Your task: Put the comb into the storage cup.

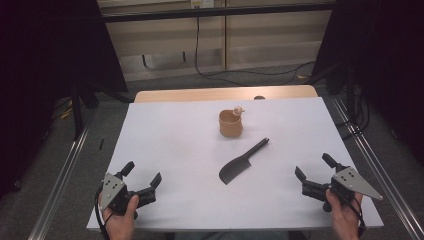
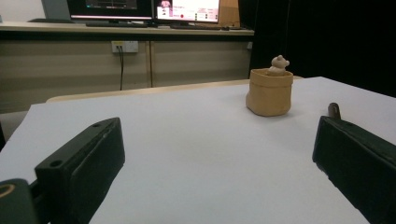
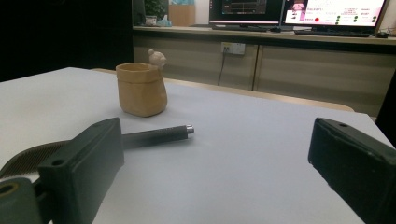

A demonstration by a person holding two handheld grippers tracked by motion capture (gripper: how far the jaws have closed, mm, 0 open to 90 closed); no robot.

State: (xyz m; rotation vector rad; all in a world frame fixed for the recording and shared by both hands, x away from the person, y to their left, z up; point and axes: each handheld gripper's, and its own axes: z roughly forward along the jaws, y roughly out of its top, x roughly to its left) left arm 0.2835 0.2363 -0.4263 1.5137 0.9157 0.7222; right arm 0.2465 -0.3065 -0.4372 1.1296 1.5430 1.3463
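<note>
Two open grippers, left gripper (image 1: pixel 143 178), right gripper (image 1: pixel 313 167), knife (image 1: pixel 241 163) between

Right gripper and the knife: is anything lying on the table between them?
Nothing. In the high view the white sheet is bare between the open right gripper and the knife; the tan pot stands farther back, beyond the handle.

In the right gripper view the knife's blade (image 3: pixel 32 158) slips behind the near black jaw, its tip hidden; in the left gripper view just the knife's handle end (image 2: pixel 333 110) peeks over the far jaw; beside the knife, the little figure (image 1: pixel 238 110) on the tan pot (image 1: pixel 231 124) is too small to make out; both jaws run off the bottom edge.
</note>
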